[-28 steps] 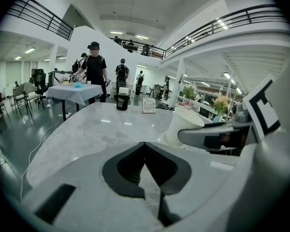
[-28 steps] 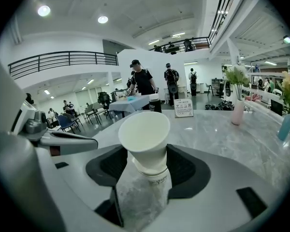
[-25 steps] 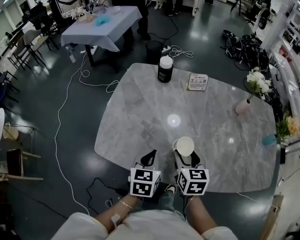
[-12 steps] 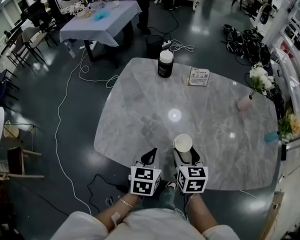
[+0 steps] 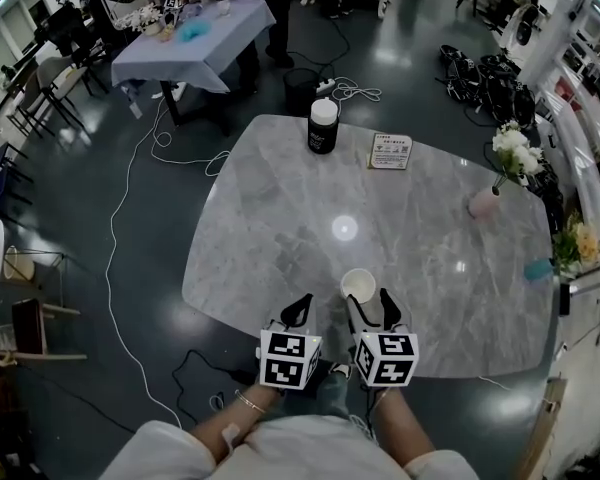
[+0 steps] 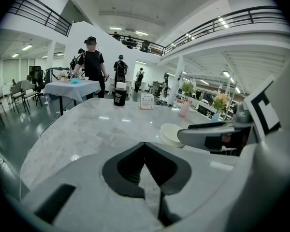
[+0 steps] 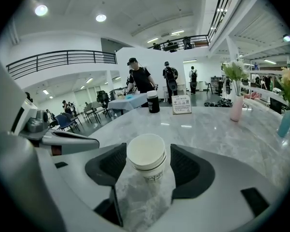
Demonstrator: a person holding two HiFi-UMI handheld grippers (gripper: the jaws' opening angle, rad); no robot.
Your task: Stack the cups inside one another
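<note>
A stack of white paper cups stands upright on the grey marble table, nested one inside another. My right gripper is open, one jaw on each side of the stack with a narrow gap to the cup wall on both sides. My left gripper is shut with nothing in it, just left of the right one near the table's front edge. The left gripper view shows the cup stack beside a finger of the right gripper.
At the table's far side stand a black canister with a white lid and a small sign card. A pink vase with white flowers and a teal cup are at the right. People stand at a distant cloth-covered table.
The right gripper's jaws have spread apart from the cup stack, which now stands free on the table. The left gripper has stayed shut in place.
</note>
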